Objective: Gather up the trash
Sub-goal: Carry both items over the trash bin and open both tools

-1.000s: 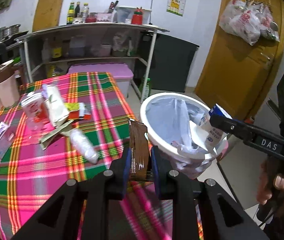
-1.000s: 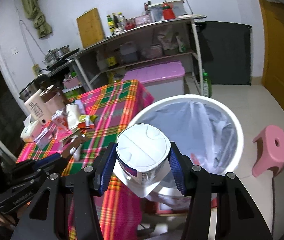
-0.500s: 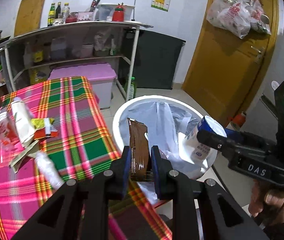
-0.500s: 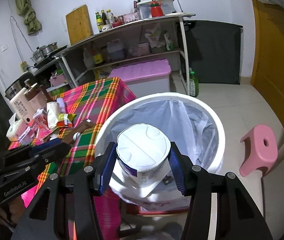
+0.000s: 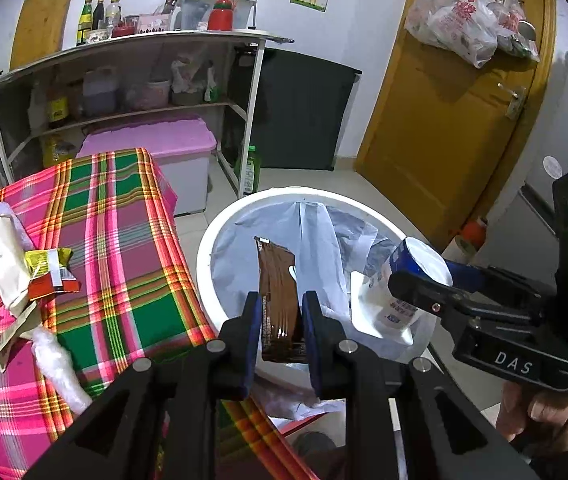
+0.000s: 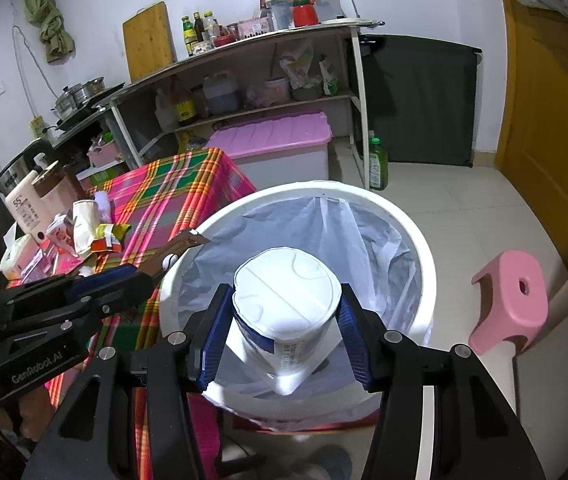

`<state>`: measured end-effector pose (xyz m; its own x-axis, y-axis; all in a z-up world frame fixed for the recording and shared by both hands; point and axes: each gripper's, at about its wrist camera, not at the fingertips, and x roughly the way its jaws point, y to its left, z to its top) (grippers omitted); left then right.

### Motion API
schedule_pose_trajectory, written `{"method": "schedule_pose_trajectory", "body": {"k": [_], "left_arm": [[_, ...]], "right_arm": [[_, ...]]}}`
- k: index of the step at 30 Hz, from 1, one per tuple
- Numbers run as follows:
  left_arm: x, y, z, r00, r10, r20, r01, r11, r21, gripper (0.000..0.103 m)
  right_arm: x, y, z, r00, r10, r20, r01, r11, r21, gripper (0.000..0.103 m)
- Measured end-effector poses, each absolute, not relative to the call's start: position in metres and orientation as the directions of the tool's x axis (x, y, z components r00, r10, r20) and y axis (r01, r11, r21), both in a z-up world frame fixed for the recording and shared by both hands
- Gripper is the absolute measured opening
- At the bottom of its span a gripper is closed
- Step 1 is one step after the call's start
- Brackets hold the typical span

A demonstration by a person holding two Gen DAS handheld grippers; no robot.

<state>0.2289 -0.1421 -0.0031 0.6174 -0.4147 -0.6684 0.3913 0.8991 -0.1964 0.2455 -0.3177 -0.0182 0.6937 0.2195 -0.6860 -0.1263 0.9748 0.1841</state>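
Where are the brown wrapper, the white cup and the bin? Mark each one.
brown wrapper (image 5: 278, 280): left wrist view, flat face above the fingers.
white cup (image 6: 287, 282): right wrist view, middle of its foil lid.
bin (image 6: 411, 226): right wrist view, far right of its white rim.

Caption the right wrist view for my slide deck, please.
Right gripper holds a white cup above the lined bin.

Left tongs (image 5: 282, 316) pinch brown wrapper (image 5: 278, 280) — above white bin (image 5: 204, 248).
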Motion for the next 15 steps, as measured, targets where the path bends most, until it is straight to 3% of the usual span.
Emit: {"method": "schedule_pose_trajectory", "body": {"k": [5, 8, 15], "left_arm": [[0.2331, -0.1403, -0.0037, 0.617, -0.420, -0.666, 0.386, 0.899, -0.208, 0.024], [0.2345, -0.1383, -0.0047, 0.617, -0.417, -0.667, 0.377, 0.901, -0.215, 0.037], [0.2306, -0.1333, -0.0016, 0.630, -0.413, -0.658, 0.368, 0.905, -0.214, 0.037]], "right_arm": [[0.2491, -0.3145, -0.0213, 0.680, 0.217, -0.700, -0.131, 0.976, 0.174, 0.053], [0.2495, -0.3136, -0.0227, 0.683, 0.208, -0.700, -0.127, 0.978, 0.167, 0.053], [0.2475, -0.3154, -0.0216, 0.700, 0.203, -0.685, -0.118, 0.978, 0.169, 0.054]]}}
